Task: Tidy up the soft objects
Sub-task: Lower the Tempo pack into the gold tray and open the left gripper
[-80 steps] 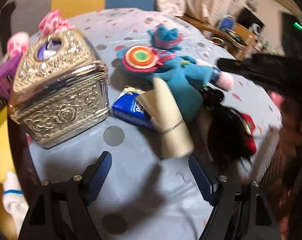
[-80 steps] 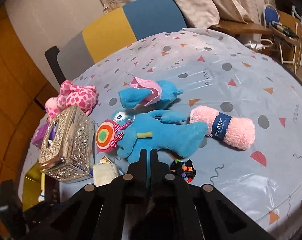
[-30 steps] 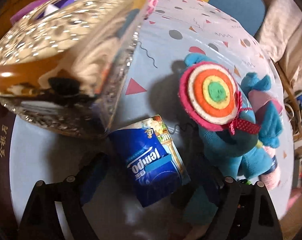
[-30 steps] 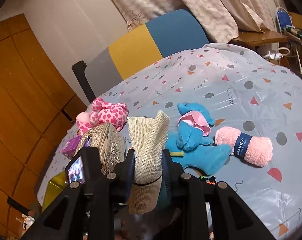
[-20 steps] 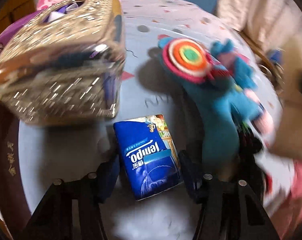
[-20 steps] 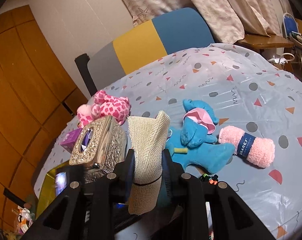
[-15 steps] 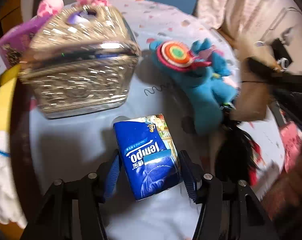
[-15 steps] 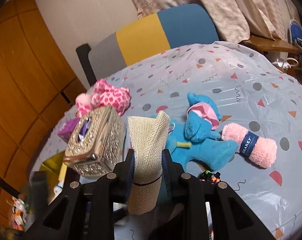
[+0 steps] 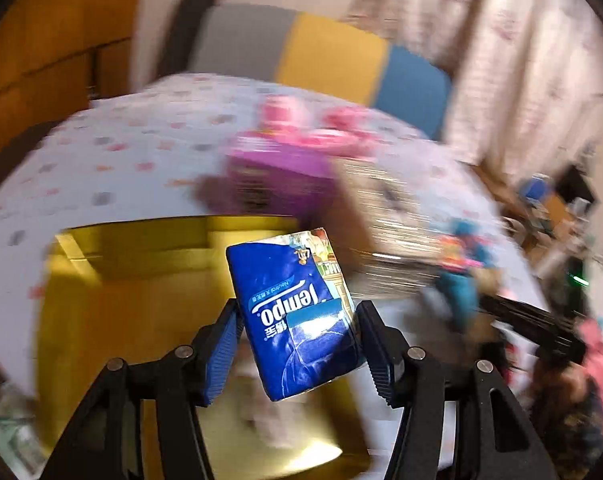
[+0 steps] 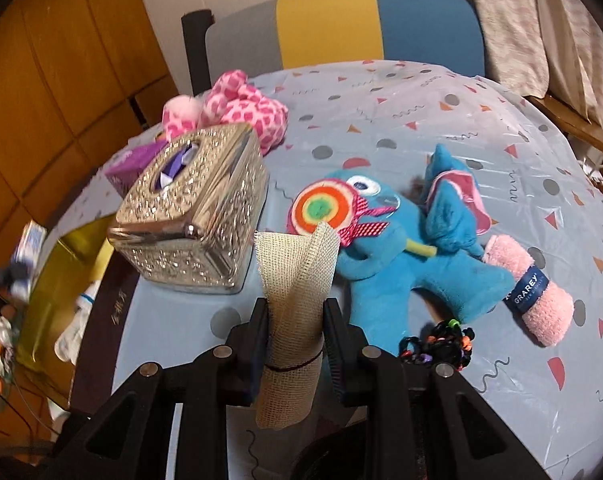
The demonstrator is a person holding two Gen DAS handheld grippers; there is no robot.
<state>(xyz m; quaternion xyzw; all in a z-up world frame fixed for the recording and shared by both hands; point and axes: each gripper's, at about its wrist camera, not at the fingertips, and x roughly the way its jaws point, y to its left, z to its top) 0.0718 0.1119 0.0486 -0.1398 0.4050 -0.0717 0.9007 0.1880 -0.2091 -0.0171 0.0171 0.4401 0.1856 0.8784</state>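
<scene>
Tissue pack [image 9: 297, 316] now lifted off counter [image 9: 113, 152], clamped in left tool [image 9: 295, 350], over yellow box [image 9: 141, 280]: drop next. Right tool [image 10: 295, 340] pinches bandage roll [image 10: 293, 320].

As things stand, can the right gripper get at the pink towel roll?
Probably not yet: the right gripper is shut on a beige mesh roll, so its fingers are occupied. The pink towel roll lies uncovered on the table beside the blue plush.

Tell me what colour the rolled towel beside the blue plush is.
Pink, with a navy label band; the rolled towel shows best in the right wrist view, against the blue plush.
</scene>
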